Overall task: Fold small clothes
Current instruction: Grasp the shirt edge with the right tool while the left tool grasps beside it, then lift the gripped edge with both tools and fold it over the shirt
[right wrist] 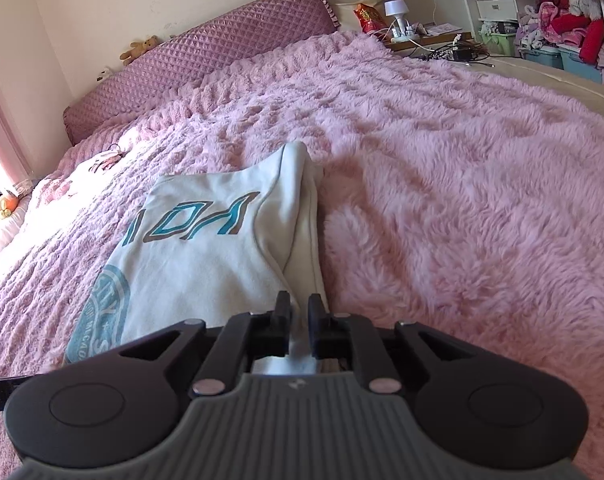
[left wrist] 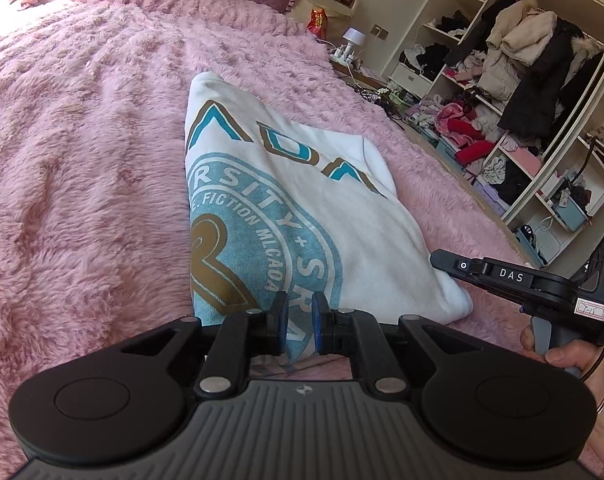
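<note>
A white shirt (left wrist: 302, 208) with a blue and brown print lies partly folded on the pink fluffy blanket (left wrist: 81, 160). My left gripper (left wrist: 297, 312) is shut on the shirt's near hem at the printed side. My right gripper (right wrist: 299, 312) is shut on the shirt (right wrist: 205, 256) at its near right edge, cloth pinched between the fingers. The right gripper also shows in the left wrist view (left wrist: 436, 259), its tip at the shirt's near right corner. The shirt's far end narrows to a folded point.
A quilted purple headboard (right wrist: 205, 48) runs along the far side of the bed. A nightstand with a lamp (right wrist: 396, 12) and a snack bag stands beyond the bed. Open shelves full of clothes (left wrist: 522, 100) stand to the right. A small garment (right wrist: 105, 160) lies far left on the blanket.
</note>
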